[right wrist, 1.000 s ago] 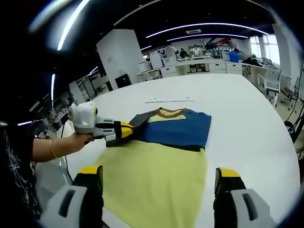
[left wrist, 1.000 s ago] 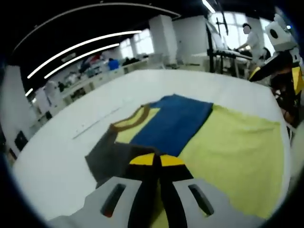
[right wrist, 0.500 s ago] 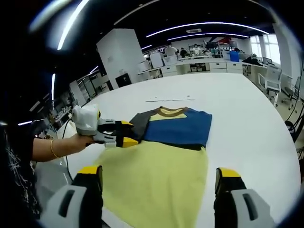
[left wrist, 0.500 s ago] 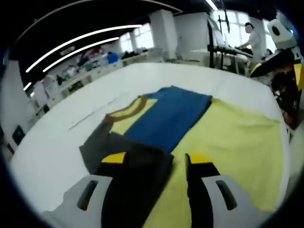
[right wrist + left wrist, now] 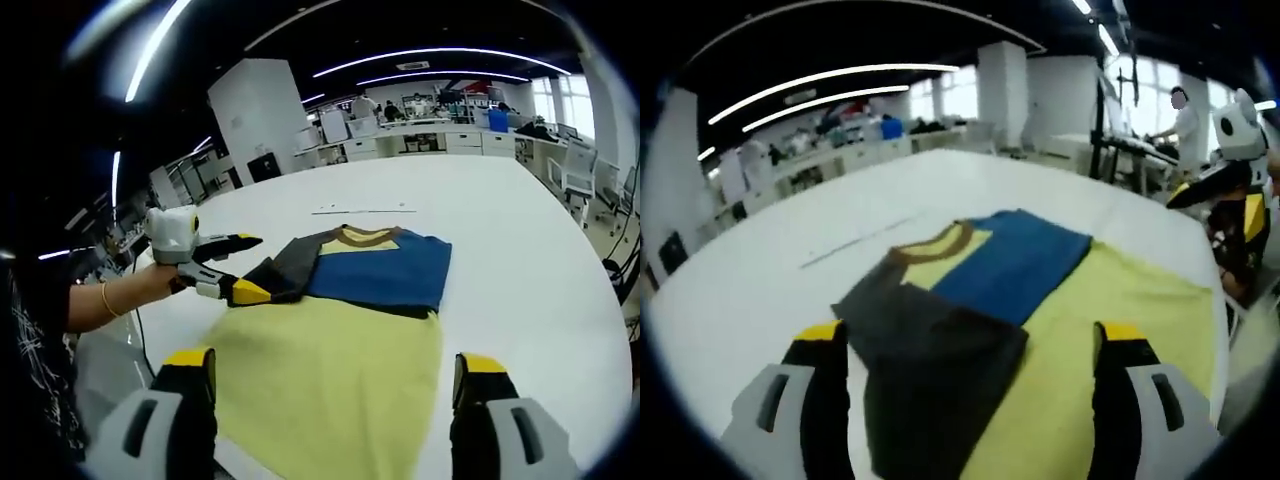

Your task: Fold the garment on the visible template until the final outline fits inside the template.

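Just ahead of the left tool point(image 5: 962, 350), between its two widely parted jaws, the dark grey sleeve point(image 5: 930, 350) of the garment point(image 5: 1010, 270) lay flat, folded inward over the yellow body; nothing was pinched between those jaws; the garment itself rested on the white tabletop point(image 5: 760, 270), its blue band and brown collar point(image 5: 935, 245) farther out from that tool, its yellow lower part spreading to the tool's right. Seen from the right tool point(image 5: 335, 390), whose jaws also stood wide apart and held nothing, the yellow hem lay nearest, directly beyond the jaw tips; the left tool point(image 5: 240, 265) sat off to the left at the sleeve edge, a hand point(image 5: 150, 285) gripping it. I judged the sleeve fold on the left side to be just laid down and let go, so the task looked partly done; the template could not be made out under the cloth; the opposite side and the long yellow bottom seemed unfolded. The next move probably called for the right tool to take the far edge or hem, pinching a single layer low against the tabletop, and carrying it over without dragging the placed sleeve. No brand, label or legible writing could be read on the garment or tools.
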Demonstrator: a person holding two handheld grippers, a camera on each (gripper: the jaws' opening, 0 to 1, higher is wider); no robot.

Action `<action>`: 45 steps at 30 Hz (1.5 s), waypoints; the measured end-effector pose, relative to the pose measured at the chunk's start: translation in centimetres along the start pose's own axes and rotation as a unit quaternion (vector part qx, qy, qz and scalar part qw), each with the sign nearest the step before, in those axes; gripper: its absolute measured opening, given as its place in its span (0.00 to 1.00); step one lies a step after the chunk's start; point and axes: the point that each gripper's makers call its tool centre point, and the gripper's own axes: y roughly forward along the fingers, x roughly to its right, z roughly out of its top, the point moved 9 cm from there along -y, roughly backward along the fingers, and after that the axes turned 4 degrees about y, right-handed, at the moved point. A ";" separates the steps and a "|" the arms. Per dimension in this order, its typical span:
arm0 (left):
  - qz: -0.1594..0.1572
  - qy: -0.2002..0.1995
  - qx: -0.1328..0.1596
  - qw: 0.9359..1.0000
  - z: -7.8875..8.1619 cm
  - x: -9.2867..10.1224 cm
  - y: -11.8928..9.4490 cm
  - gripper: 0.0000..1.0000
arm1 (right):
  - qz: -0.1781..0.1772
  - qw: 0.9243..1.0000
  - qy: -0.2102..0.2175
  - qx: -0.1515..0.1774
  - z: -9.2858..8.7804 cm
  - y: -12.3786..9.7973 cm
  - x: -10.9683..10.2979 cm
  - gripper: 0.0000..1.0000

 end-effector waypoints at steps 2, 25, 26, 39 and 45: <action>-0.002 0.003 0.003 1.000 -0.4 -0.6 -0.6 0.99 | 0.002 1.000 -0.001 0.000 0.0 0.1 -0.1 0.99; 0.055 -0.029 -0.053 0.997 -5.8 -3.8 -5.2 0.73 | 0.009 1.000 -0.002 -0.002 0.0 0.6 -0.9 0.99; 0.059 -0.030 -0.056 0.996 -6.0 -3.8 -5.4 0.70 | 0.009 1.000 -0.002 -0.002 0.0 0.6 -0.9 0.99; 0.067 -0.098 -0.071 0.990 -8.2 -3.3 -6.5 0.37 | 0.012 1.000 0.003 -0.005 -0.3 0.8 -1.0 0.99; 0.061 -0.121 -0.077 0.988 -8.6 -3.0 -6.5 0.24 | 0.012 1.000 0.004 -0.005 -0.3 0.8 -1.1 0.99</action>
